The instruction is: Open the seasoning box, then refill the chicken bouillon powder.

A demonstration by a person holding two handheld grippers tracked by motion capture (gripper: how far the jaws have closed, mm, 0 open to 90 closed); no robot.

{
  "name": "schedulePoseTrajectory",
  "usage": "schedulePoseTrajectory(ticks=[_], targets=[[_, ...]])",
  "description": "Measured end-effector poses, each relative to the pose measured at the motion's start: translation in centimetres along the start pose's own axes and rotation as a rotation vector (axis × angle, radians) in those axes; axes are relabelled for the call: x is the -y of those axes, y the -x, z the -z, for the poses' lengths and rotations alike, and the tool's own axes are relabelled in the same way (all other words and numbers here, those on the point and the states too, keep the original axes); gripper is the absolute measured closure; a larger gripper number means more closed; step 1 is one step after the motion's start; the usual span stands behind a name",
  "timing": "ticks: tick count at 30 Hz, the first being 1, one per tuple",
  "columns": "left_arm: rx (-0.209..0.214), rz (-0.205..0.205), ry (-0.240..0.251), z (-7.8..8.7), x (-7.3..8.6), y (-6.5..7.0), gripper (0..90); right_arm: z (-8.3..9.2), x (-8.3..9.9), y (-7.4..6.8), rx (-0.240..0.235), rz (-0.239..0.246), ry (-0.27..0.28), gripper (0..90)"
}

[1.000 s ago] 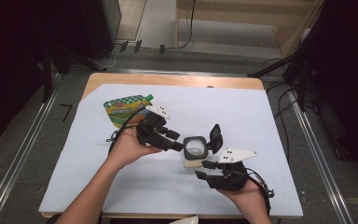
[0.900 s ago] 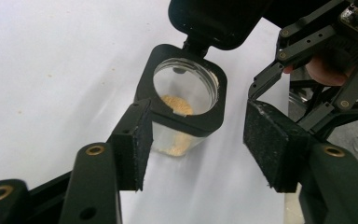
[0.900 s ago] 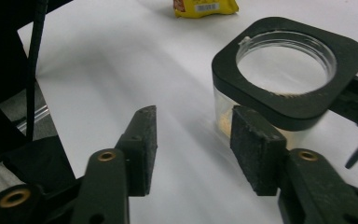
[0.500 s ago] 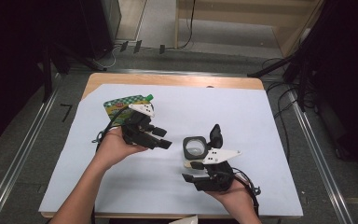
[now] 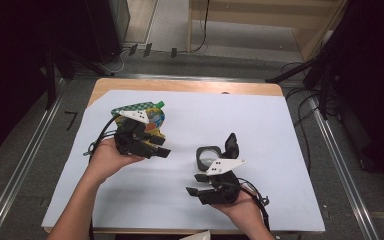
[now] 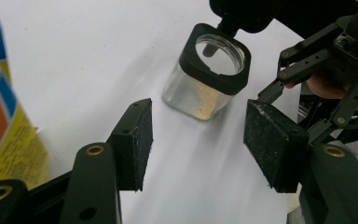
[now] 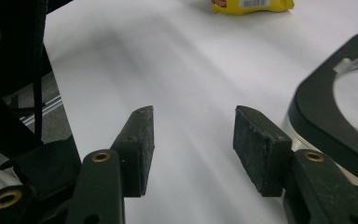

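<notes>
A clear square jar with a black rim stands on the white sheet, its black lid flipped up behind it. My left gripper is left of the jar and points at it, open and empty. In the left gripper view the jar stands beyond the open left gripper. A colourful pouch lies just behind the left hand. My right gripper is in front of the jar and points left. Its jaws have just been opening, with nothing between them, and the jar rim lies to the right of the right gripper.
A white sheet covers most of the wooden table. Cables trail from both grippers. Metal rails run along both sides of the table, and dark equipment and cables stand on the floor behind it.
My left gripper has drawn back to the left, away from the jar and toward the pouch. My right gripper has slid left along the front of the jar. The jar has stayed in place.
</notes>
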State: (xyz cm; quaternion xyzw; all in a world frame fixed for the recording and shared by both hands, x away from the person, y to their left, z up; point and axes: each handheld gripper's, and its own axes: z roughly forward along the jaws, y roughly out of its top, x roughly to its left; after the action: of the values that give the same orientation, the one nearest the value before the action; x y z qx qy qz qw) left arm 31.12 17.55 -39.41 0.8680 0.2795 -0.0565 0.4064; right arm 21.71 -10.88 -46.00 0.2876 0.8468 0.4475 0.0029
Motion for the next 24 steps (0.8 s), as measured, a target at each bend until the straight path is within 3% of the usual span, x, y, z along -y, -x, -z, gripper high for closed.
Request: schedulePoseTrajectory(ticks=[10, 16, 24], targets=[[-0.025, 0.029, 0.023, 1.8, 0.8, -0.9, 44.1, -1.2, -0.7, -0.2, 0.002, 0.021, -0.015, 49.5], [-0.056, 0.045, 0.014, 2.8, 1.4, -1.7, 44.4, -1.9, -1.6, -0.2, 0.0, 0.011, -0.015, 50.5], [-0.095, 0.076, 0.03, 4.4, 2.3, -2.8, 45.0, -3.7, -2.8, -0.6, -0.011, 0.036, -0.037, 50.4]])
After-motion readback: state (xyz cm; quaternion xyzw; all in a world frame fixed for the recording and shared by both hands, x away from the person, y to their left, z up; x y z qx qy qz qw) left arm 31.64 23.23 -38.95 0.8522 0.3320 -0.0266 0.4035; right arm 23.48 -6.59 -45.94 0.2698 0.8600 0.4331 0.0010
